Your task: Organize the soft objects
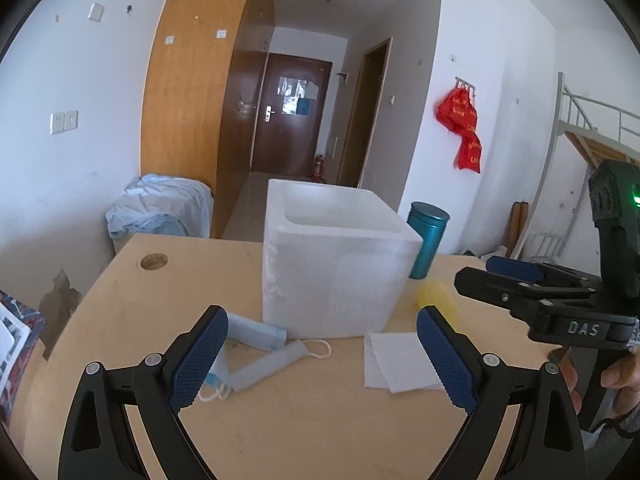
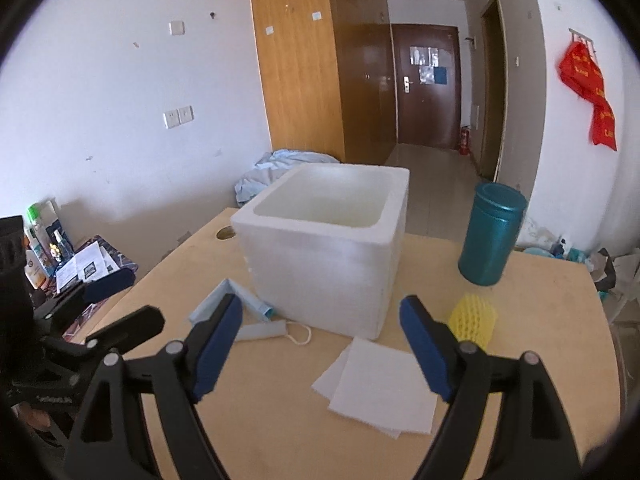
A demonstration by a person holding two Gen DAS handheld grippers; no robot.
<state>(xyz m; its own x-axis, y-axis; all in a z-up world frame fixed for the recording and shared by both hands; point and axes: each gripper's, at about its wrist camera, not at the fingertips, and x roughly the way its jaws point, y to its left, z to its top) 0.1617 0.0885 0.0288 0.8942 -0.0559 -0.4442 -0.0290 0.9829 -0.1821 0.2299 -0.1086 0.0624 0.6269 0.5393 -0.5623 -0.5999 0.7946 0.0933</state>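
Note:
A white foam box (image 1: 332, 256) (image 2: 328, 248) stands open on the wooden table (image 1: 280, 420) (image 2: 280, 420). Folded light-blue face masks (image 1: 260, 356) (image 2: 248, 304) lie at its front left. White tissue sheets (image 1: 400, 360) (image 2: 380, 392) lie at its front right. A yellow foam net (image 1: 436, 300) (image 2: 474, 320) lies to the right. My left gripper (image 1: 322, 356) is open and empty above the table before the box. My right gripper (image 2: 320, 348) is open and empty; it shows from the side in the left wrist view (image 1: 520, 280).
A teal canister (image 1: 428, 240) (image 2: 492, 236) stands right of the box. The table has a round cable hole (image 1: 154, 261). A blue-cloth bundle (image 1: 160, 208) lies behind the table. A side shelf with bottles (image 2: 40, 248) is at left.

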